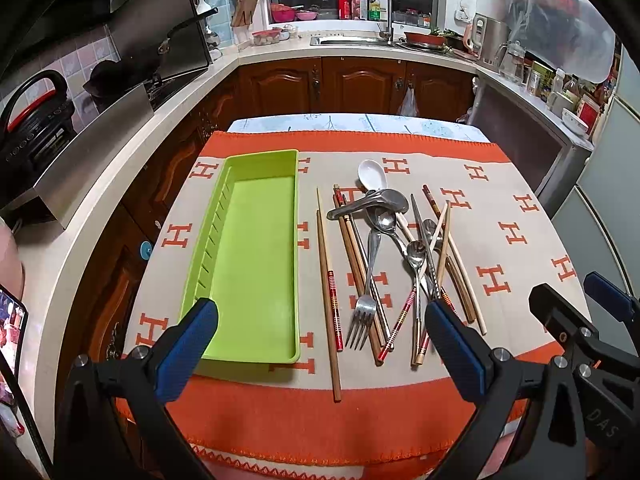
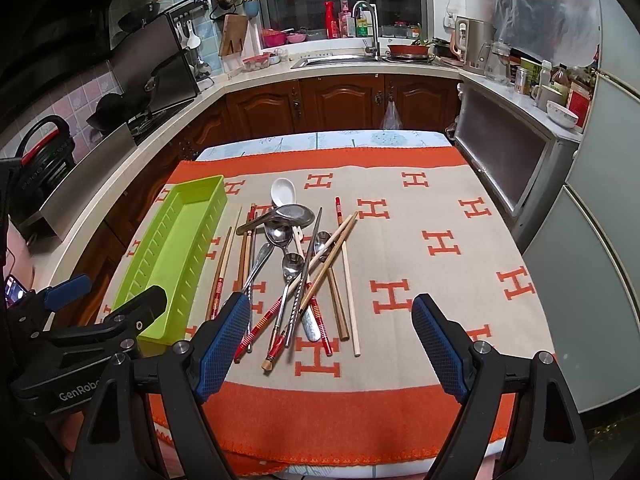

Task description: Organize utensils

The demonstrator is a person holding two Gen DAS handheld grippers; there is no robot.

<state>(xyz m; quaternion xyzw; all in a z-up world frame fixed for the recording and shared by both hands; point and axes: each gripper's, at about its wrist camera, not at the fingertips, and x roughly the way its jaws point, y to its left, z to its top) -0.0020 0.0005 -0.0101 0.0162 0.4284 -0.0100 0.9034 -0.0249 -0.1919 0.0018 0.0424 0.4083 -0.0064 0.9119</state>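
Observation:
An empty lime-green tray [image 1: 256, 184] [image 2: 160, 280] lies lengthwise on the left of the cloth. To its right sits a tangled pile of utensils: a white ceramic spoon [image 1: 372, 174] [image 2: 283, 191], metal spoons [image 1: 386, 220] [image 2: 279, 235], a fork [image 1: 362, 316] and several wooden and red-banded chopsticks [image 1: 328, 288] [image 2: 347, 276]. My left gripper [image 1: 320, 320] hangs open at the near edge, above the tray's near end and the fork. My right gripper [image 2: 332, 320] is open over the near ends of the pile. Neither holds anything.
The orange and beige cloth [image 2: 440, 240] covers a small table with bare room on its right half. Kitchen counters [image 1: 120, 168], a stove, a sink [image 2: 340, 60] and a metal cabinet [image 2: 512, 152] surround it. A phone [image 1: 10, 328] sits at the far left.

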